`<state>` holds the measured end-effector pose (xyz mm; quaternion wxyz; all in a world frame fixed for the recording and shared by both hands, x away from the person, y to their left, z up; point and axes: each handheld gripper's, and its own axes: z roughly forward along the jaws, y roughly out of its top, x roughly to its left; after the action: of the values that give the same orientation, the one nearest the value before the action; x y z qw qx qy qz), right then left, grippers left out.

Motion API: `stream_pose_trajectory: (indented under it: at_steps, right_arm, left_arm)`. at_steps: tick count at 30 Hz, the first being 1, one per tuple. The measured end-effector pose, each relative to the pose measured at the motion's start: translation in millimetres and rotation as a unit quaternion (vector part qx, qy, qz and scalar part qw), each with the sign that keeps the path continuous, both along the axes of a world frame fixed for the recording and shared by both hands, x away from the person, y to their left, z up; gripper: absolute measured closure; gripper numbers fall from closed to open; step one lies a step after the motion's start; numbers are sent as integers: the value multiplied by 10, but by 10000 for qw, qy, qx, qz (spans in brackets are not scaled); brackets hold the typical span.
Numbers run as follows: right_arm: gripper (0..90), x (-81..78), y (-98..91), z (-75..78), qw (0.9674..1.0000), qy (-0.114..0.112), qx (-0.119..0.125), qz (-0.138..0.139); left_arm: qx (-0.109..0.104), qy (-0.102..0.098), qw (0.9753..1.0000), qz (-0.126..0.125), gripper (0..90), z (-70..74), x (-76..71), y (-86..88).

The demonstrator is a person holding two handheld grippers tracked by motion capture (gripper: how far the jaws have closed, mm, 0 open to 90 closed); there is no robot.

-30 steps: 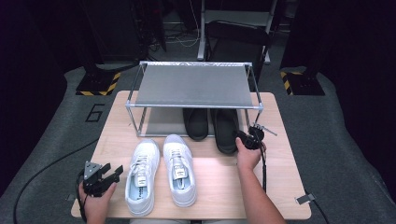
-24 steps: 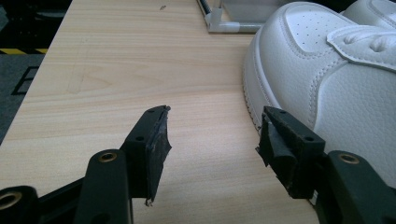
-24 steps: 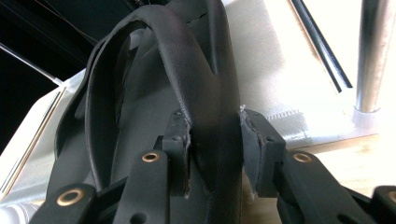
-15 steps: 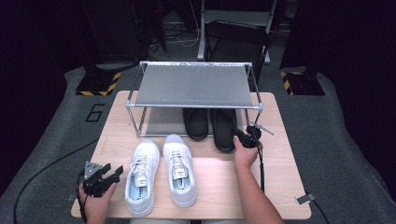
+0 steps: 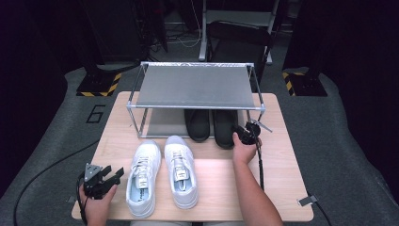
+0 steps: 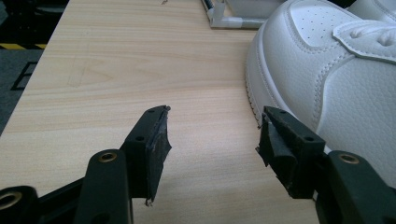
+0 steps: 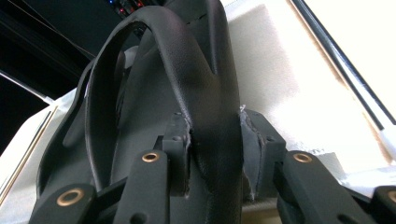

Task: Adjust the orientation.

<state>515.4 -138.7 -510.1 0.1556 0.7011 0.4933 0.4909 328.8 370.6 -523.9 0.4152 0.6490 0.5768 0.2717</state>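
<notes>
Gripping the heel collar of the right black shoe (image 5: 225, 128), the right tongs (image 5: 245, 134) have eased it slightly further under the shoe rack (image 5: 195, 87), at one o'clock on the bench (image 5: 282, 188); placement looks nearly done. Left tongs (image 5: 101, 178), at seven o'clock, gape empty beside the white sneakers (image 5: 162, 176). Tongue labels are unreadable; a "6" (image 5: 96, 114) marks the floor.

Lab: dark equipment racks (image 5: 117, 28), hazard-taped stand feet (image 5: 96, 87), cabled floor.

Matt black leather shoe (image 7: 196, 93), wooden table (image 6: 116, 70)
</notes>
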Motion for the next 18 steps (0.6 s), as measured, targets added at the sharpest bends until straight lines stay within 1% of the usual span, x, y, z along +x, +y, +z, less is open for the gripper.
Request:
stream_pose_trajectory:
  at_steps: [1,2,4,5,6,7,12,14,15,16,17,18]
  right_arm:
    - [647,8,9,-4,10000,-13,1,7]
    - [646,11,20,-5,10000,10,-1,-3]
    - [646,26,35,-26,9999,-61,-124,19]
    - [645,29,59,-14,10000,-2,-53,-31]
    - [645,34,61,-23,9999,-28,-96,-30]
    - [645,41,68,-24,10000,-27,-64,-38]
    - [644,69,70,-33,9999,-97,-123,-69]
    - [642,74,62,-44,9997,-114,-197,-113]
    - [641,79,69,-45,9998,-86,-125,-153]
    - [638,83,70,-54,9997,-86,-119,-175]
    - [635,88,75,-63,9997,-119,-132,-176]
    - [632,90,86,-70,9997,-98,-178,-157]
  left_arm:
    - [-17,-20,10000,25,420,-3,0,-1]
    - [-19,9,10000,24,420,2,-2,2]
    - [-15,2,10000,30,420,4,-4,3]
    - [-20,-53,10000,50,420,-3,-1,-2]
    - [-14,-38,10000,33,420,-1,-3,-2]
    - [-7,-12,10000,15,420,3,-5,-1]
    - [-14,62,10000,10,420,-10,-3,0]
    - [-14,54,10000,20,420,-14,-2,0]
    - [-15,66,10000,11,420,-11,-4,2]
    - [-19,29,10000,26,420,-14,-2,-1]
    - [-22,31,10000,24,420,-13,-3,-2]
    - [-23,55,10000,16,420,-11,-5,-4]
